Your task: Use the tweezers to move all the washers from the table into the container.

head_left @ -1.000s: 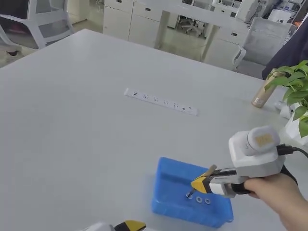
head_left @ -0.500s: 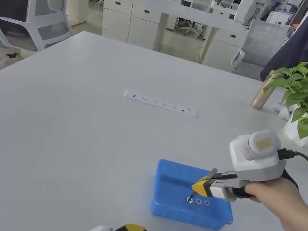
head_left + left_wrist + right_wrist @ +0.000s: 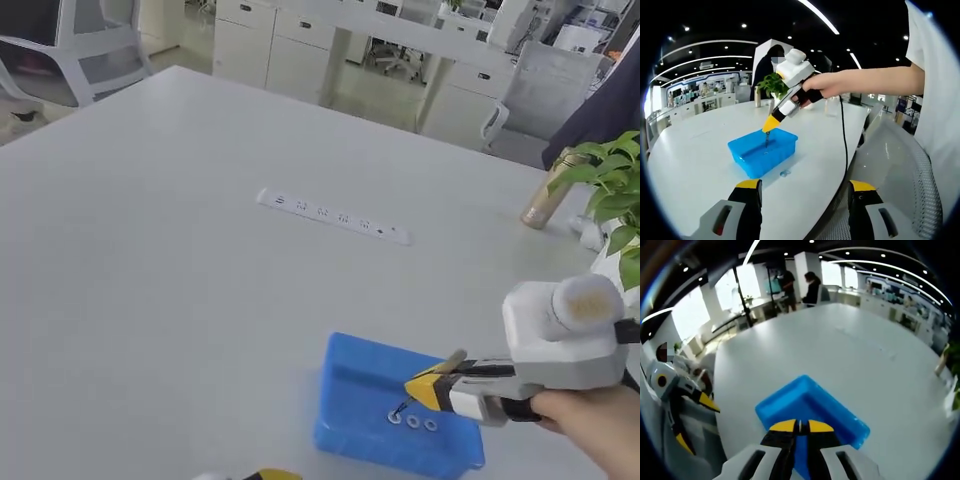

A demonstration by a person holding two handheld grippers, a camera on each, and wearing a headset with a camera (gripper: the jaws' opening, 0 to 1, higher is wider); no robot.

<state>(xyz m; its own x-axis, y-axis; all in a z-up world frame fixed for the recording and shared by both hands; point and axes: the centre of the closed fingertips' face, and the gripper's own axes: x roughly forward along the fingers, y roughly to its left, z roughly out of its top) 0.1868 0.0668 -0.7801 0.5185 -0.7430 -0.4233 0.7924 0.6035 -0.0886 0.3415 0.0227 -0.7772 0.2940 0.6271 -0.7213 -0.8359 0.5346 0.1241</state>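
Right gripper (image 3: 422, 386), lower right of the head view: jaws closed on the tweezers (image 3: 400, 408), whose tips dip into the blue container (image 3: 326, 400). Three washers (image 3: 413, 421) lie on its floor. Left gripper (image 3: 805, 200), bottom of its own view: jaws spread wide, empty. White table (image 3: 200, 250) beneath.

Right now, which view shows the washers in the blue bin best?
Head view: three washers lie plain on the bin floor. Left gripper view: the bin wall hides them; right gripper view: the tool covers them.
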